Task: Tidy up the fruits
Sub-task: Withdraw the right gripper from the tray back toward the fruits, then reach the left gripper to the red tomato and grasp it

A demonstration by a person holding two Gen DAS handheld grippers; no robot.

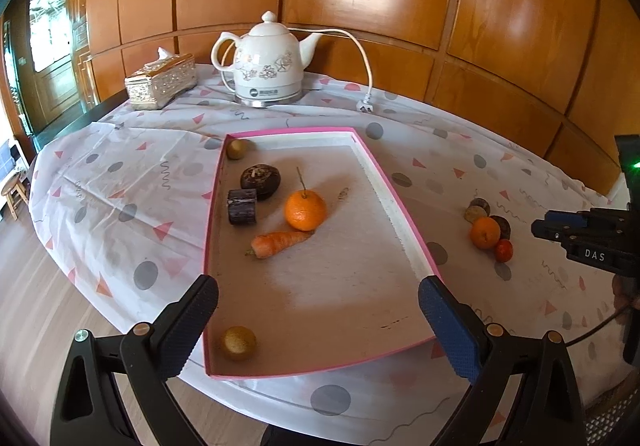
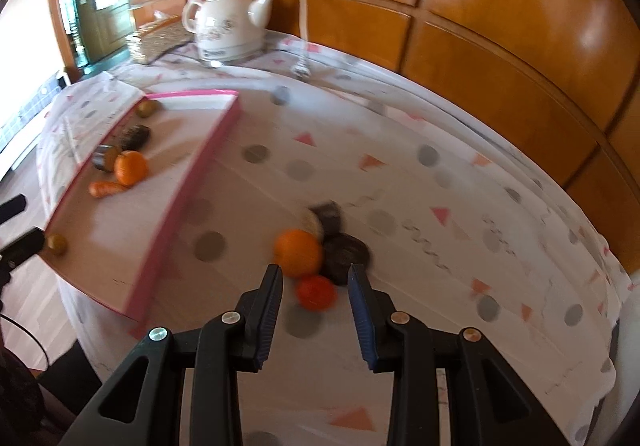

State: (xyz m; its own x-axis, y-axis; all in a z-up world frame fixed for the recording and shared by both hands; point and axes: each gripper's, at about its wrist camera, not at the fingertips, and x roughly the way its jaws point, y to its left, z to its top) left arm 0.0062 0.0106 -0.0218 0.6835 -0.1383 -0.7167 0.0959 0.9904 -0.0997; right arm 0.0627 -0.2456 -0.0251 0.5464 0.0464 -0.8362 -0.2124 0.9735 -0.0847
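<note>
Right hand-held gripper (image 2: 315,278) is open wide w/ nothing between the fingers, and hangs just above a small red-orange fruit (image 2: 316,292) that sits straight ahead, between and just past the fingertips. Directly beyond it, touching or nearly so: a bigger orange (image 2: 298,252) to the front-left, a dark round fruit (image 2: 346,252) to the front-right, and further out a dark piece (image 2: 330,218) w/ a pale round one (image 2: 310,224) against it. View is motion-blurred, so exact contacts are hard to call.

Left hand-held gripper (image 1: 318,300) is also spread wide, empty, over the near end of the pink tray (image 1: 404,206). In the tray ahead of it: carrot (image 1: 280,242), stemmed orange (image 1: 305,209), two dark pieces, and a yellowish ball (image 1: 239,342) close to its left finger.

Handling, my guess: the small red fruit is light, round, smooth-skinned and prob. soft, so it will roll or squirt out if pinched off-centre, and bruise if squeezed hard. Best take it across the widest part, pads level on both sides, gentle close. Cluster is tight; the left finger must slip between it and the bigger orange w/o nudging the pile.

Tray lies well to the left of the right hand-held gripper on the bench (image 2: 420,182).
</note>
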